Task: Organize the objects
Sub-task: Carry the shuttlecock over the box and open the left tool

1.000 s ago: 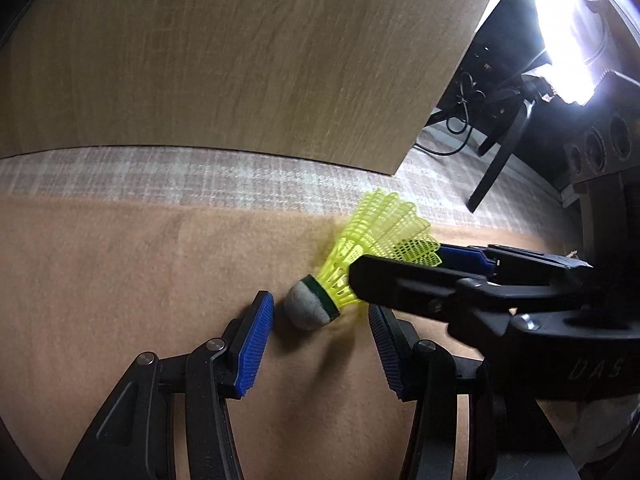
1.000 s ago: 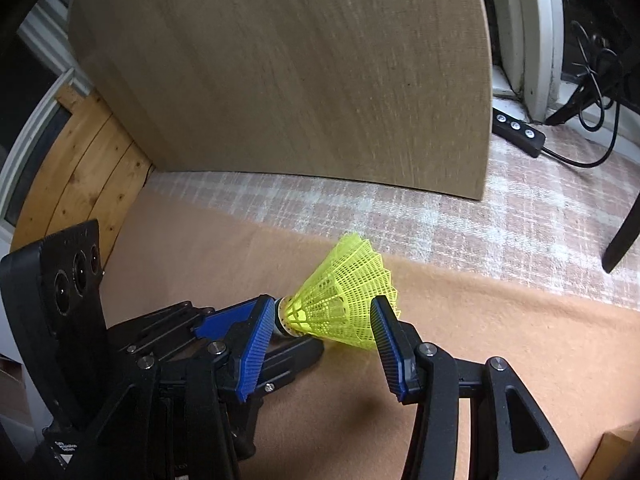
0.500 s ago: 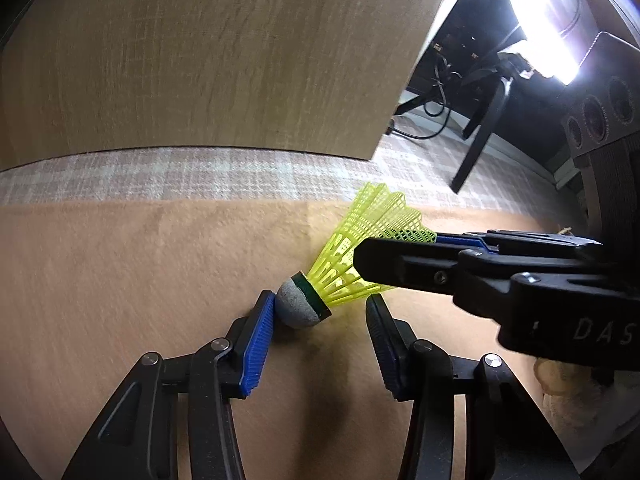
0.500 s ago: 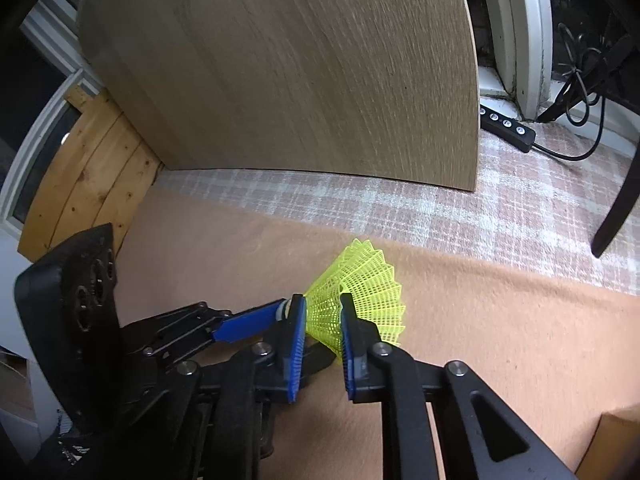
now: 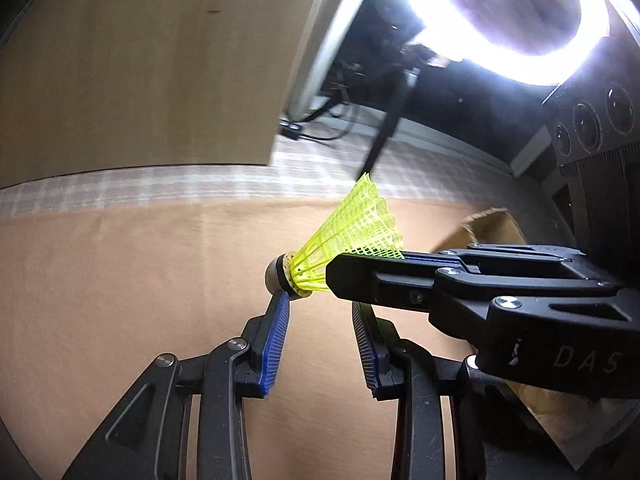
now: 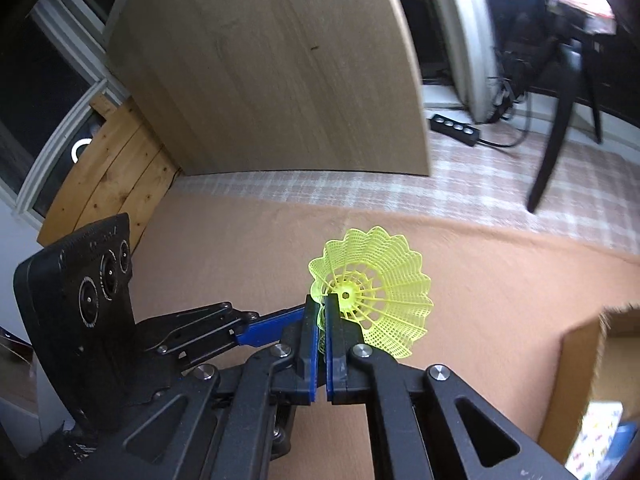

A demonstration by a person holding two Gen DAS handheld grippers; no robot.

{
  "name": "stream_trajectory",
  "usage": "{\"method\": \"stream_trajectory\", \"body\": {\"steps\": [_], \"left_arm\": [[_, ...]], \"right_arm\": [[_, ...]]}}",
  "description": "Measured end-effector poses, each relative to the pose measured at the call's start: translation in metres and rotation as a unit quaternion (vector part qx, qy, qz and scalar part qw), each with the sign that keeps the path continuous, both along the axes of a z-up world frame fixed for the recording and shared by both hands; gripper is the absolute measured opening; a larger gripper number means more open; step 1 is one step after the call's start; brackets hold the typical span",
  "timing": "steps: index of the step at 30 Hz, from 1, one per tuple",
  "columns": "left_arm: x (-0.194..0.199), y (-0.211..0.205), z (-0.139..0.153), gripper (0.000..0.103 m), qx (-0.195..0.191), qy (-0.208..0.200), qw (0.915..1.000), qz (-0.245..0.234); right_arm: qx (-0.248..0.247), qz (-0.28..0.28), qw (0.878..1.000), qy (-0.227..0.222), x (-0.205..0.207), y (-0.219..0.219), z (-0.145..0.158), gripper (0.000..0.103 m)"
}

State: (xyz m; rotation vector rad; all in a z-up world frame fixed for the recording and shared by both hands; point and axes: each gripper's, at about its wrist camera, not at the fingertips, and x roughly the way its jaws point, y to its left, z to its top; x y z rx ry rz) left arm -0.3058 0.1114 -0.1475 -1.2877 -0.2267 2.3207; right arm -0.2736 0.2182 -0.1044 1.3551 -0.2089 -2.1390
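A yellow plastic shuttlecock [image 5: 352, 236] with a grey cork head is held above the tan cloth. My right gripper [image 6: 319, 312] is shut on the edge of its yellow skirt [image 6: 384, 292]; in the left wrist view the right gripper [image 5: 340, 276] comes in from the right. My left gripper [image 5: 320, 308] is open, just below the shuttlecock. Its left pad [image 5: 278, 328] sits right under the cork head; I cannot tell if it touches. In the right wrist view the left gripper's blue pad [image 6: 272, 326] shows behind my fingers.
A large wooden board [image 6: 272, 72] stands upright at the back on a plaid cloth [image 6: 480, 184]. A cardboard box [image 6: 592, 380] stands at the right, also in the left wrist view [image 5: 492, 228]. A power strip [image 6: 456, 130] with cables and a chair leg [image 6: 552, 148] lie behind. A bright ring light [image 5: 516, 20] glares above.
My right gripper closed on the shuttlecock's skirt and lifted it off the cloth, turning it. The left gripper stayed open, and the shuttlecock now sits above its pads.
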Motion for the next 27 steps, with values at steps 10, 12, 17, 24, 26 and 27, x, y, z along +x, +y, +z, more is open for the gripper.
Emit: {"method": "stream_trajectory", "body": {"steps": [10, 12, 17, 24, 26, 27], "left_arm": [[0.040, 0.056, 0.034, 0.034, 0.025, 0.009, 0.9988, -0.041], [0.046, 0.072, 0.041, 0.034, 0.027, 0.013, 0.9982, -0.052], [0.056, 0.112, 0.054, 0.034, 0.030, 0.022, 0.9963, -0.077], [0.059, 0.174, 0.065, 0.034, 0.037, 0.026, 0.9932, -0.108], [0.060, 0.187, 0.067, 0.034, 0.038, 0.025, 0.9925, -0.113], [0.059, 0.197, 0.068, 0.034, 0.039, 0.025, 0.9921, -0.117]], "right_arm": [[-0.002, -0.039, 0.999, 0.024, 0.050, 0.057, 0.032, 0.003], [0.003, -0.049, 0.998, 0.031, 0.058, 0.070, 0.037, 0.003], [0.018, -0.076, 0.996, 0.046, 0.074, 0.104, 0.052, 0.003], [0.035, -0.111, 0.991, 0.059, 0.084, 0.147, 0.061, 0.003], [0.040, -0.119, 0.990, 0.060, 0.085, 0.159, 0.061, 0.003], [0.042, -0.122, 0.990, 0.060, 0.085, 0.164, 0.062, 0.003]]}}
